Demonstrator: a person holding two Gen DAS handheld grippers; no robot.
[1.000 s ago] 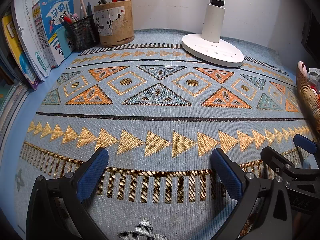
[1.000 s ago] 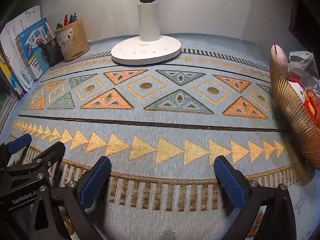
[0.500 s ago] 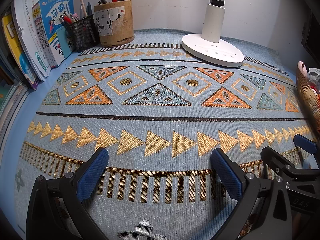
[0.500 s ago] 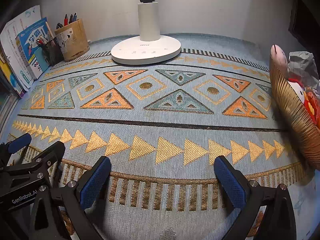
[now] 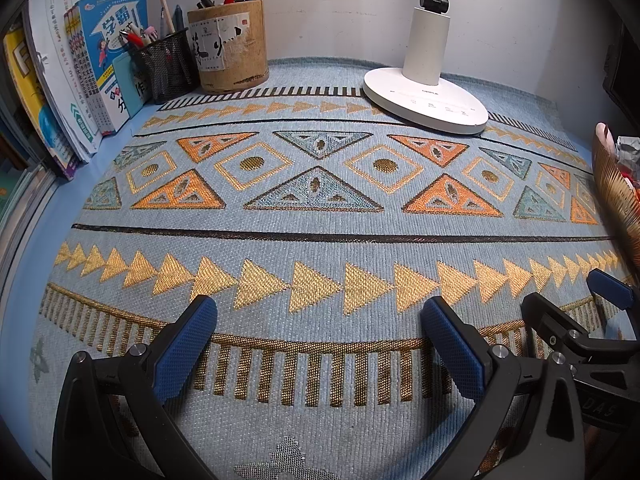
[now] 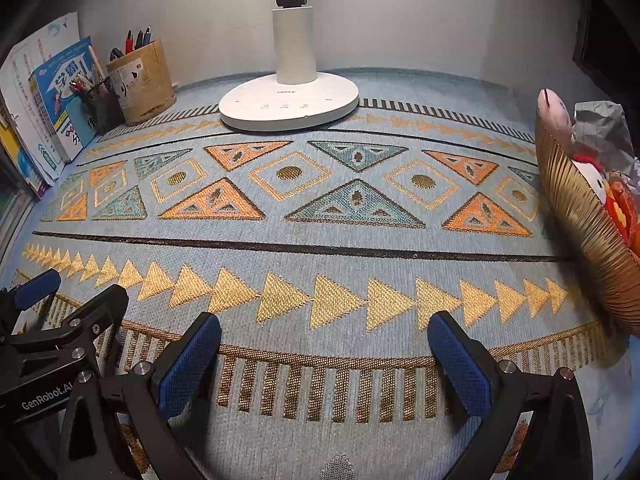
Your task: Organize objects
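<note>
My left gripper [image 5: 320, 328] is open and empty, low over the near edge of a patterned blue mat [image 5: 320, 240]. My right gripper [image 6: 324, 344] is open and empty beside it, to its right. A cork pen holder [image 5: 228, 46] and a black mesh pen cup [image 5: 166, 64] with pens stand at the back left. A gold ribbed basket [image 6: 588, 224] at the right edge holds a plush toy [image 6: 616, 208] and crumpled paper [image 6: 600, 124]. Each gripper shows at the edge of the other's view.
A white desk lamp base [image 5: 426, 98] stands at the back centre; it also shows in the right wrist view [image 6: 288, 100]. Books [image 5: 80, 72] lean upright along the left side. A wall closes the back.
</note>
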